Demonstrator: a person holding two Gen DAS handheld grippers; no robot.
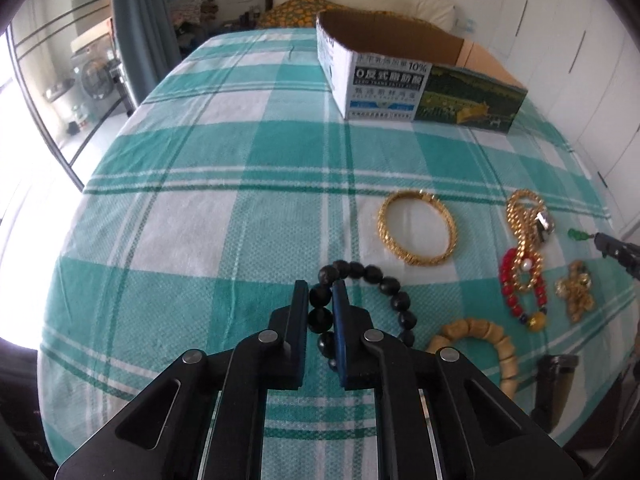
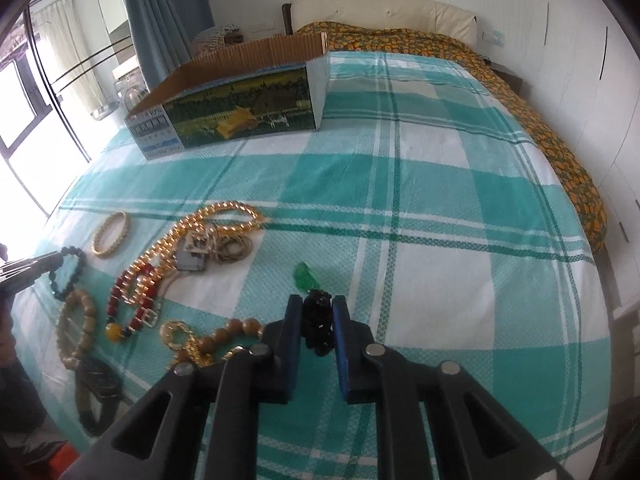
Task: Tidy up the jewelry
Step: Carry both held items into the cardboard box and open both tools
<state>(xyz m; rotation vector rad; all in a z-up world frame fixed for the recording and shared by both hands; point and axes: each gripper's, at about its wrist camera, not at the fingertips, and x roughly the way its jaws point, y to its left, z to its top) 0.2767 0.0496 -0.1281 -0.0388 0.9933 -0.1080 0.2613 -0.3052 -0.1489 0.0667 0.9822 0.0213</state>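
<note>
Black plastic fingers of the left gripper [image 1: 320, 290] are pinched onto a bracelet of round black beads [image 1: 362, 272], one bead clamped between the pads while the rest of the loop lies on the bed. Likewise the right gripper [image 2: 317, 306] is closed on a black knotted cord [image 2: 318, 326] that ends in a small green pendant [image 2: 305, 274] resting on the cloth.

Printing on the open cardboard box [image 1: 384, 84] reads "10%" and "ZERO TRANS FATTY ACIDS" beside Chinese characters — its long side carries a green field scene.

Between the grippers the other jewelry lies spread out: a woven gold bangle [image 1: 418, 230], a chunky gold chain [image 1: 524, 220], a red bead string [image 1: 510, 292] and a pale wooden bead bracelet [image 1: 480, 344].

Everything sits on a teal-and-white checked bedspread [image 2: 420, 208], with an orange-patterned quilt [image 2: 540, 120], a cream headboard [image 2: 384, 10] and blue-grey curtains [image 2: 160, 12] beyond.
</note>
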